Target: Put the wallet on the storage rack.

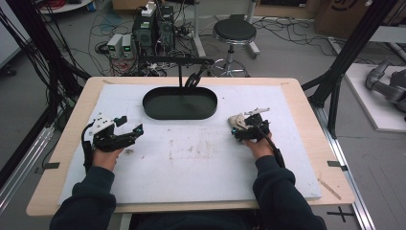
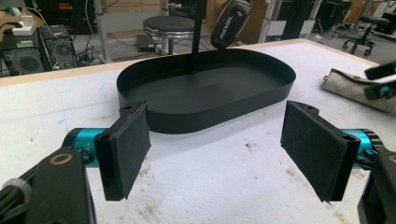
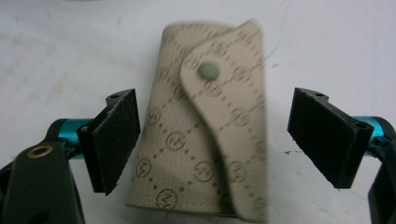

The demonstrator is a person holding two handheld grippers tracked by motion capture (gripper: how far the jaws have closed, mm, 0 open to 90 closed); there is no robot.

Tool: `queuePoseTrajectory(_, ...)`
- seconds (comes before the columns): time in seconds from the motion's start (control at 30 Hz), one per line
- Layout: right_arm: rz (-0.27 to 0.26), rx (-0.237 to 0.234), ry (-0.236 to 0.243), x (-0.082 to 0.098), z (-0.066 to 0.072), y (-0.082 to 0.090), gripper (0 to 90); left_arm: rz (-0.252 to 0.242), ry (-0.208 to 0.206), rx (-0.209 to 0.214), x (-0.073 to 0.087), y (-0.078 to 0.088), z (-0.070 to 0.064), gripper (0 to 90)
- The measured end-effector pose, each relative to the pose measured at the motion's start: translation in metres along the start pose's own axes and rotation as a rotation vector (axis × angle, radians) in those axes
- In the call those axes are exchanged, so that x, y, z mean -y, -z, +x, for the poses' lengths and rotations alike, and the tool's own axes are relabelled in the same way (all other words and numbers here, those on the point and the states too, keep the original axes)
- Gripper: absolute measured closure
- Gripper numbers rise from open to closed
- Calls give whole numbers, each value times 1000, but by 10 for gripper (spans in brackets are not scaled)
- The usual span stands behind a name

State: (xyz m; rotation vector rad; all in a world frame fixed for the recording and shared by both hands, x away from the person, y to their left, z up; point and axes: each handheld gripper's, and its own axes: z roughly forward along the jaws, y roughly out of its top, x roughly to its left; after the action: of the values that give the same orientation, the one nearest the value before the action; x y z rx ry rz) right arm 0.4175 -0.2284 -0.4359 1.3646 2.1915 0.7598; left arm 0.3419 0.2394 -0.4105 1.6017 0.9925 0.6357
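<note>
Key pouch: beige patterned key pouch [image 3: 205, 126] with a snap flap, flat on the white counter [image 1: 191, 167], at about 3 o'clock from counter centre in the high view.
Pouch to right tool: straddled by the right tool [image 3: 212, 147]; one black pad off each long edge, neither touching, gap on both sides.
Long axis: along the tool's line of sight, toward 12 o'clock in the right gripper view, so the pads would close across the short width.
Right tool state: spread wide, nothing pinched.
Left tool state: left tool [image 2: 224, 149] likewise spread, empty, low over bare counter at about 9 o'clock.
Nearer hand: right, clearly; left well apart from the pouch.
Tray: black oval tray [image 1: 180, 102] at 12 o'clock, apparently empty; likely destination, as a guess only.
Behind tray: black stand with a hanging dark fob marked HAVAL [image 2: 229, 23].
Hard to make out: pouch near edge cut off at the frame bottom, right side blurred; contents unknown; pouch mostly covered by the tool in the high view.
</note>
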Motion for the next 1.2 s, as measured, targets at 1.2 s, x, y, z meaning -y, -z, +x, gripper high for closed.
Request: queuePoseTrajectory(1.2, -211, -248, 216, -92, 62, -4, 489, -10, 4, 0, 0, 1, 2, 238)
